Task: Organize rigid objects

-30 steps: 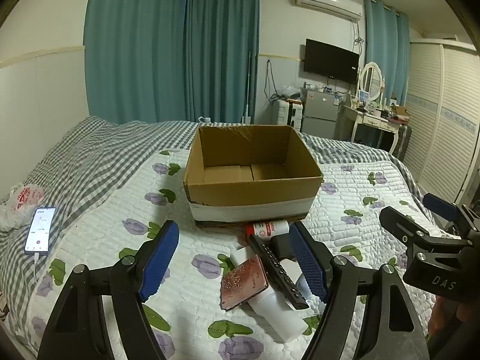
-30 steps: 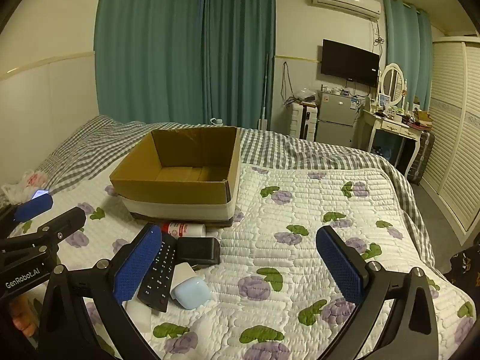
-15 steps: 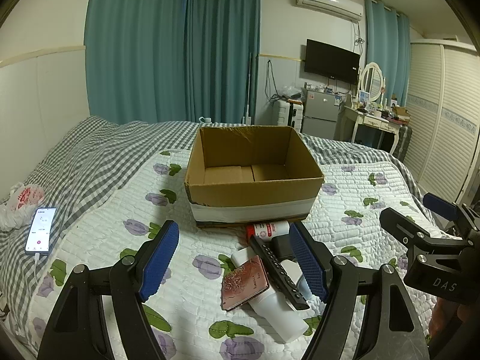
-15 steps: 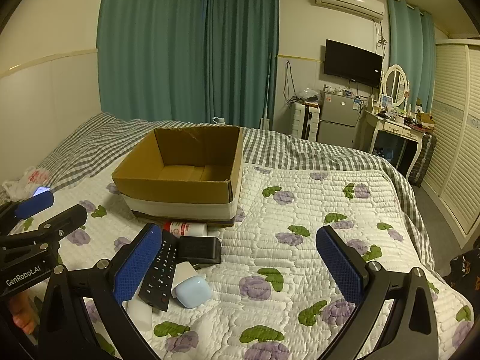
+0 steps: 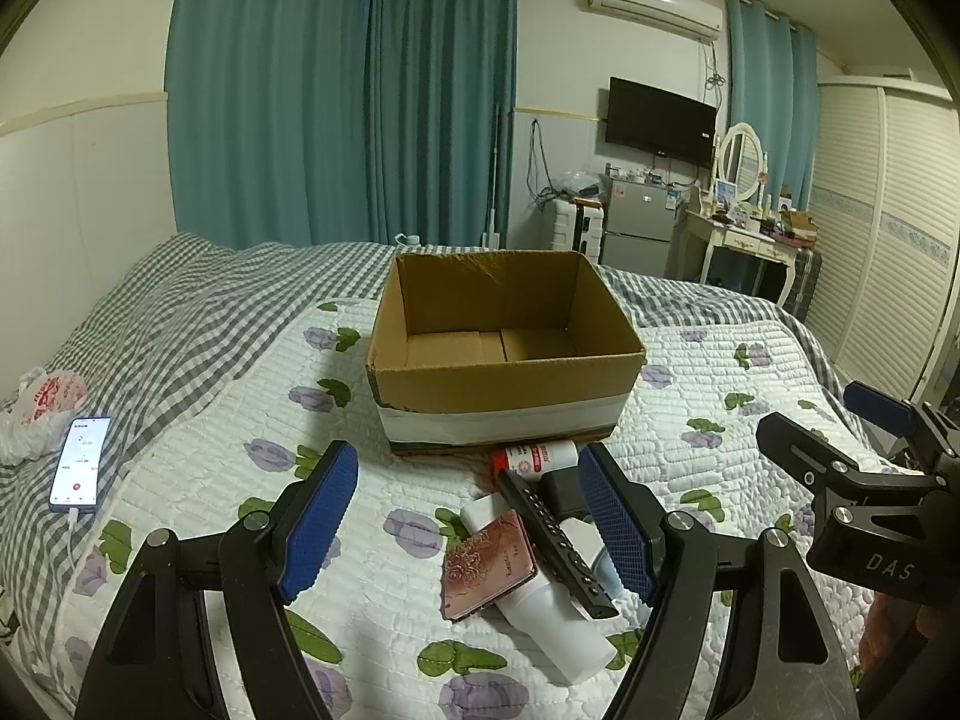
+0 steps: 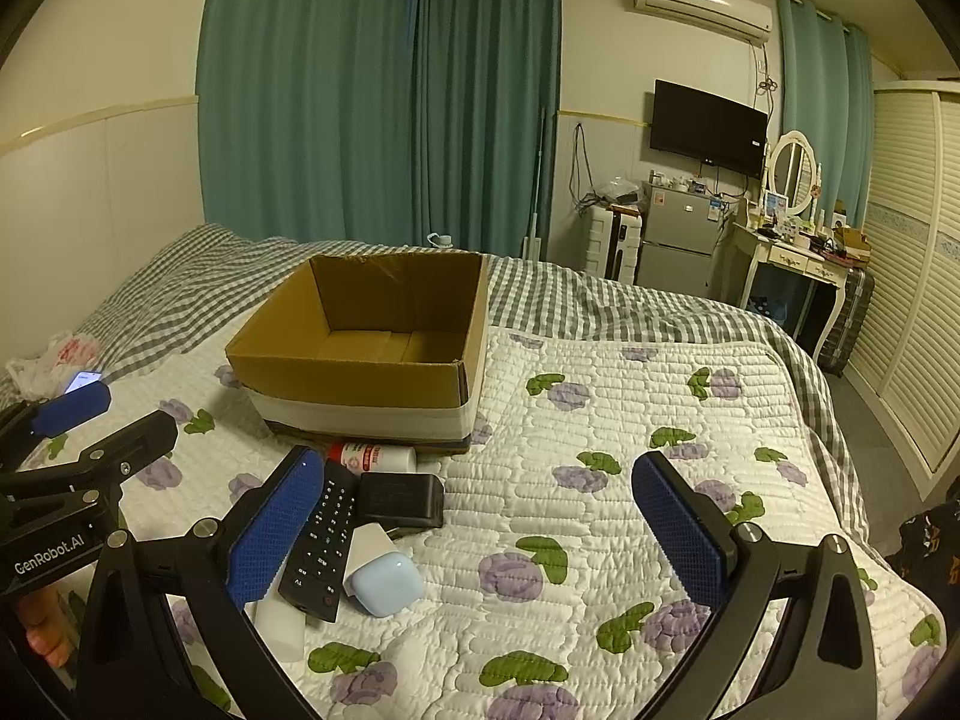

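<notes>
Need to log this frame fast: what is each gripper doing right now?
Left gripper: open, holding nothing, above the bed.
Right gripper: open, holding nothing.

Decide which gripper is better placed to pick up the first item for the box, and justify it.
Left. The left gripper has the remote between its open fingers; the right gripper frames mostly bare quilt.

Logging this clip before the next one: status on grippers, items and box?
Left gripper and right gripper open, holding nothing. Cardboard box empty. Remote, bottles and cases piled before it on the quilt. Nothing blocking.
</notes>
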The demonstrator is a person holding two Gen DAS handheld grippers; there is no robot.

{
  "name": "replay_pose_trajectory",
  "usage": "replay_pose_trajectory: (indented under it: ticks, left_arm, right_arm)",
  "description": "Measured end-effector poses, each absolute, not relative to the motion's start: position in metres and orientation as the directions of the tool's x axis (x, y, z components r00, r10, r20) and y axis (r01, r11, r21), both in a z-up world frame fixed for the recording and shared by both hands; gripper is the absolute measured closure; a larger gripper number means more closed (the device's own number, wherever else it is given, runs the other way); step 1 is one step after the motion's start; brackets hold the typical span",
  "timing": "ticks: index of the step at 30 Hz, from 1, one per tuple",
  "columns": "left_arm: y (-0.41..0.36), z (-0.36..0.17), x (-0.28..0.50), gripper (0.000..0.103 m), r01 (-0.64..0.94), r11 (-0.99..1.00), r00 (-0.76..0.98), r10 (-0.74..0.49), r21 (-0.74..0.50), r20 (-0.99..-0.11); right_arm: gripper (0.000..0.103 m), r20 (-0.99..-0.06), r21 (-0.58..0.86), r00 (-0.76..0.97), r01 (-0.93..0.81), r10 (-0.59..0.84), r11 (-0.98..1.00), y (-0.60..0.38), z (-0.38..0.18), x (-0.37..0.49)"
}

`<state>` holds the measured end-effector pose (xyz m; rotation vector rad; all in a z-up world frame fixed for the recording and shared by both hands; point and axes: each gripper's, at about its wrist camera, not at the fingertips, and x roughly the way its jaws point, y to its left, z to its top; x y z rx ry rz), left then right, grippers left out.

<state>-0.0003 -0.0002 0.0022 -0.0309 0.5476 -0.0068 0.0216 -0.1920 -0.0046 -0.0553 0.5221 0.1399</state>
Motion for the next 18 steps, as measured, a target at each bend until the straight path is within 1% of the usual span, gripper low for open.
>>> replay_pose_trajectory:
  ticks: [18]
  left_arm:
    - [-0.0007,0.0016,-0.0007,0.025,-0.003,1.0,0.854,-0.014,-0.031,-0.52]
  right_arm:
    - [0.0,-0.505,-0.018,0.855,-0.148,0.119,0.989,-0.1908,-0.0087,0.0215]
